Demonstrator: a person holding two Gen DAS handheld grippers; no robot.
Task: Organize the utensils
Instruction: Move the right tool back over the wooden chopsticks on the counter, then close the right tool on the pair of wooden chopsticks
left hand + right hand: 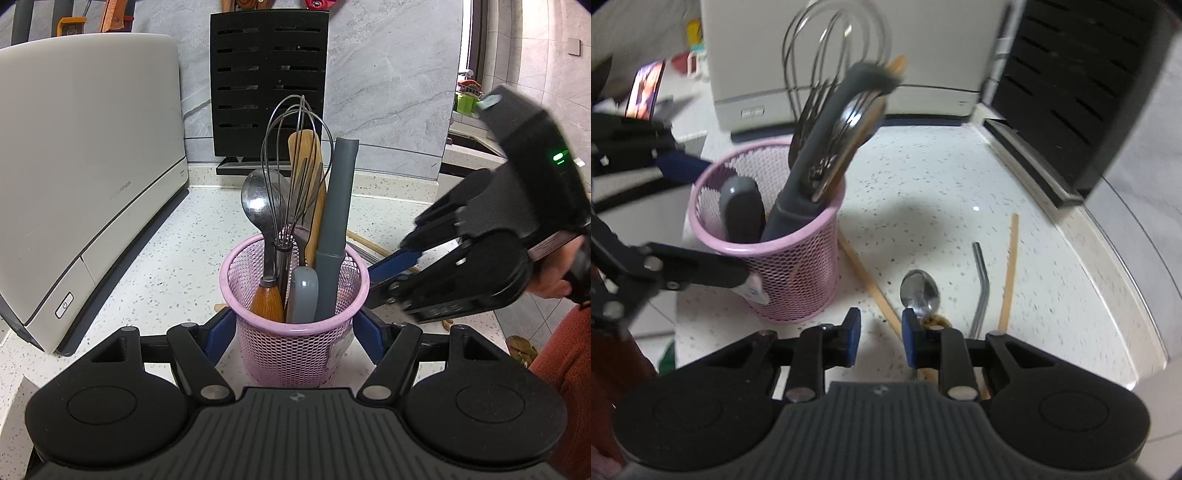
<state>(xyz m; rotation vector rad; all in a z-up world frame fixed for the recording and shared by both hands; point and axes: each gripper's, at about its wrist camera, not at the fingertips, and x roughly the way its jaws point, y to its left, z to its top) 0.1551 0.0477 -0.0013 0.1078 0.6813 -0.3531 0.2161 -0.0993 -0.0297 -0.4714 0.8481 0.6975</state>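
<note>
Your left gripper (pixel 295 328) is clamped on the pink mesh cup (pixel 293 332), a pad on each side of its wall, which keeps that light, springy basket from skating on the speckled counter (pixel 923 192). Your right gripper (pixel 881 338) hangs narrow and empty over the loose pieces, a wooden chopstick (pixel 871 284) running beneath the gap between its pads. The loose metal spoon (pixel 919 290) lies just beyond the right pad: thin, stiff, slick, lying flat, so pinch its neck or handle rather than the rounded bowl (the handle is mostly hidden behind your fingers). A bent steel straw (pixel 980 288) and a second chopstick (pixel 1010 273) lie beside it. The cup's contents, the whisk (pixel 291 173) among them, are motion-blurred in the right view.
</note>
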